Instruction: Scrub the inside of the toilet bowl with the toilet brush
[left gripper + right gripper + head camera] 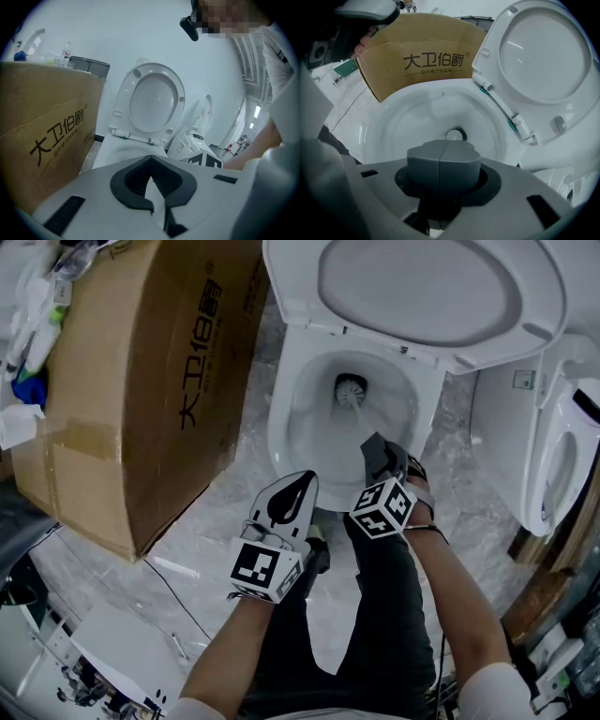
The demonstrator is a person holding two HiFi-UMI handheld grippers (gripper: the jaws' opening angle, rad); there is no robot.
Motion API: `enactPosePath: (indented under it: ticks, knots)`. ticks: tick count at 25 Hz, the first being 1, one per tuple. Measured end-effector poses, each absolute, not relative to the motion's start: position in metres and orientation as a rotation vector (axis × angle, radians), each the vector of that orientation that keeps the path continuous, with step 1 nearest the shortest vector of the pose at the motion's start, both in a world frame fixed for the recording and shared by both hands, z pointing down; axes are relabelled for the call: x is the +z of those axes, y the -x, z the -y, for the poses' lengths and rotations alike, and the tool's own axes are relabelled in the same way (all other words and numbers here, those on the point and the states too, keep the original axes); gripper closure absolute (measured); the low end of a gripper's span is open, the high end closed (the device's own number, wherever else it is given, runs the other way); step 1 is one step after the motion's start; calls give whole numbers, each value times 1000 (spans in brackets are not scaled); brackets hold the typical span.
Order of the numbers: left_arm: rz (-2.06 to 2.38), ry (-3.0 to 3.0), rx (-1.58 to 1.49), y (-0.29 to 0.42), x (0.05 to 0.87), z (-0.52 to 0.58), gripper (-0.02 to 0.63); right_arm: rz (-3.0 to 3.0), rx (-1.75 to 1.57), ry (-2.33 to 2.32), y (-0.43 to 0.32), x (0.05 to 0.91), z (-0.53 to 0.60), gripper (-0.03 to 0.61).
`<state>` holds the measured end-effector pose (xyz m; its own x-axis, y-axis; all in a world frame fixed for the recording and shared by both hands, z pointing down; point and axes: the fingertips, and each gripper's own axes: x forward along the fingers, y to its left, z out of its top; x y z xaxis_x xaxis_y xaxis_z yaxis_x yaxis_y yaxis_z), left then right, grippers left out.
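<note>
- Pinched in the right tool (pixel 375 448), pads pressed together on the upper end of the handle: a high grip, likely chosen so the brush (pixel 351 390) reaches deep while the tool sits above the near rim.
- Seen in the right gripper view as two grey pads meeting at a seam, with the handle itself hidden behind them; probably clamped there, judging by the head view.
- Brush head down at the bottom of the bowl (pixel 292 432), at or just over the drain opening, bristles toward the outlet.
- Long axis along the handle: from the right tool forward and steeply down into the bowl, leaning slightly to the left in the head view, head end lowest and farthest from the person.
- Good line for scrubbing the floor of the bowl; would need tilting outward to work the side walls and under the rim.
- Left tool (pixel 300 486) pressed together on nothing, parked low beside the right one, just short of the bowl's front edge; idle, out of the brush's sweep.
- Lid (pixel 422 287) tipped up and back, which leaves the whole bowl open from above.
- Box (pixel 159 381) standing close on the left of the toilet, leaving less elbow room on that side.
</note>
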<state>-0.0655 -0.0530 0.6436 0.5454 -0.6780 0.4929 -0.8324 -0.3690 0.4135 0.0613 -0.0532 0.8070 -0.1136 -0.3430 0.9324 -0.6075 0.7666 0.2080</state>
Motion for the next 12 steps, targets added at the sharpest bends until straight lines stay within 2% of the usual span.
enactPosePath:
  ticks: [6,12]
  knots:
    - [1216,-2152,308,57,646,58,607,1734,327,-789,-67,813,72,422]
    - [1204,-2171,311,51,621,59,607,1782,635,-937,-85,773,69,422]
